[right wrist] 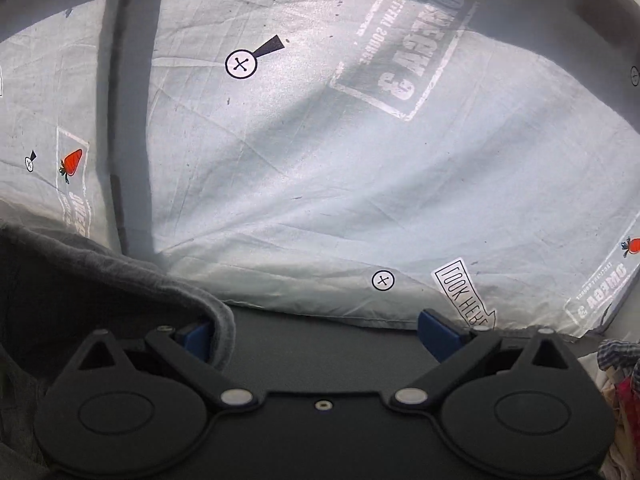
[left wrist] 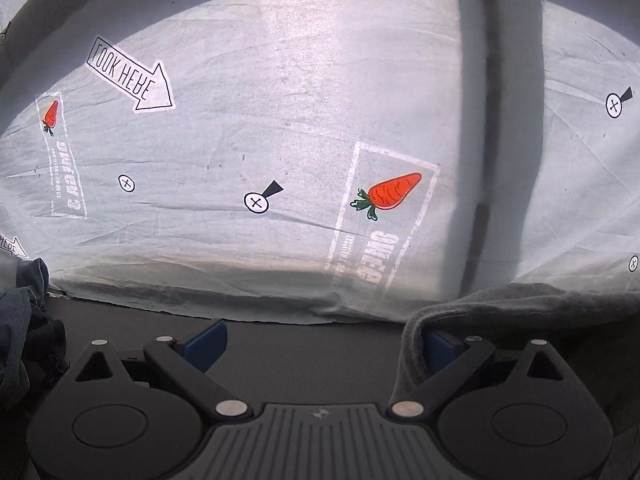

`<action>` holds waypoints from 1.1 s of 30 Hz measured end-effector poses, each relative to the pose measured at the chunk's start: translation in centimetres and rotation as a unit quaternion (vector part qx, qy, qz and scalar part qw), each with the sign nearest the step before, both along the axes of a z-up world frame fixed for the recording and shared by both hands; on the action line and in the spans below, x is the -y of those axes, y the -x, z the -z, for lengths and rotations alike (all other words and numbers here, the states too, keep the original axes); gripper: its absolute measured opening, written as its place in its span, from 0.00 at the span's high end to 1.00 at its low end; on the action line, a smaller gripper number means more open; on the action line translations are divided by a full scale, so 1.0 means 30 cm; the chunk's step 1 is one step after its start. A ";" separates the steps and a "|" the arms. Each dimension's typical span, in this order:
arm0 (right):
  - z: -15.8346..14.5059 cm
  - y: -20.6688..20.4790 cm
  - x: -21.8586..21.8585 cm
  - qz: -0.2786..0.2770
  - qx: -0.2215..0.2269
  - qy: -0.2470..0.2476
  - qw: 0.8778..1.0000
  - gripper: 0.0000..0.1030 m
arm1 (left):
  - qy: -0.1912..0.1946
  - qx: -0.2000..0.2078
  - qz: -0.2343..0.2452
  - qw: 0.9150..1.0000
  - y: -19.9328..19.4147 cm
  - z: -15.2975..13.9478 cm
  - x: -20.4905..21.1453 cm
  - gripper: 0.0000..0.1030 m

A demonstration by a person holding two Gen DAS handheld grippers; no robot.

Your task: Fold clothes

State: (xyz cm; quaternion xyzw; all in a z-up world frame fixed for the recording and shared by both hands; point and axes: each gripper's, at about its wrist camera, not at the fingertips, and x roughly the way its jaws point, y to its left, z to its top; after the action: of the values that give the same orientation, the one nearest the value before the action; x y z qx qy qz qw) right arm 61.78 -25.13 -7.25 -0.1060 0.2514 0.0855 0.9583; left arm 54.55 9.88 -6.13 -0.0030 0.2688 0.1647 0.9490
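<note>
Item: grey garment (left wrist: 520,320), thick knit/fleece, prob. sweatshirt; type not certain. Loc.: lies between the two claws, on the dark table (left wrist: 304,344), w/ rolled hem edge draped over the inner finger of each claw. Left claw (left wrist: 320,344): jaws spread wide, nothing pinched; garment covers its right-side blue pad only. Right claw (right wrist: 320,334): jaws likewise wide apart, nothing clamped; the same grey garment (right wrist: 120,280) hangs over its left-side pad. Backdrop: printed sheet (left wrist: 280,120), pale grey, carrots, "LOOK HERE" arrows, pinned-X marks, creased, lit in patches w/ dark shadow bands. Misc.: dark blue clothes heap (left wrist: 24,320) at far left of left view; checked/red cloth pile (right wrist: 620,368) at far right of right view. Handling est.: soft, limp, moderate wt for cloth, not slippery, not fragile; will sag and drape when lifted, bulky hem gives firm bite. Grip rec.: take hem or shoulder corners, one per claw, well apart, so the panel hangs flat; avoid mid-fabric pinch, which wd bunch layers. Full extent of garment hidden below both views.
</note>
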 end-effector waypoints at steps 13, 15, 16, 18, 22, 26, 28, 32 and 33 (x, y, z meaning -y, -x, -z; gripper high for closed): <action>-0.053 0.400 0.083 0.009 0.017 -0.014 1.000 0.01 | 0.072 0.019 -0.023 0.997 0.458 -0.028 0.046 0.04; -0.037 0.451 0.089 0.003 0.015 -0.005 1.000 0.01 | 0.084 0.017 -0.030 0.996 0.516 -0.015 0.053 0.04; -0.029 0.477 0.092 0.000 0.013 -0.001 1.000 0.01 | 0.091 0.019 -0.035 0.995 0.542 -0.011 0.061 0.04; -0.012 0.515 0.095 -0.002 0.008 0.000 1.000 0.01 | 0.090 0.019 -0.044 0.995 0.589 0.003 0.081 0.04; 0.039 0.572 0.087 -0.008 -0.014 0.015 1.000 0.01 | 0.103 -0.016 -0.058 0.993 0.627 0.057 0.091 0.04; 0.083 0.614 0.081 -0.016 -0.034 0.023 0.999 0.01 | 0.110 -0.049 -0.062 0.991 0.660 0.107 0.086 0.04; 0.099 0.623 0.077 -0.021 -0.044 0.030 0.998 0.01 | 0.108 -0.056 -0.061 0.991 0.675 0.117 0.089 0.04; 0.106 0.625 0.081 -0.018 -0.055 0.026 0.998 0.01 | 0.106 -0.074 -0.049 0.990 0.682 0.117 0.094 0.04; 0.106 0.625 0.082 -0.017 -0.058 0.023 0.998 0.01 | 0.103 -0.081 -0.044 0.990 0.681 0.119 0.094 0.04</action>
State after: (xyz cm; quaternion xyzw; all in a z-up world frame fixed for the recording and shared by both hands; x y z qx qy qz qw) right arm 43.04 -27.60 -10.44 -0.1273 0.3066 0.1024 0.9377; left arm 34.12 7.05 -9.70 -0.0990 0.3598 0.1778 0.9105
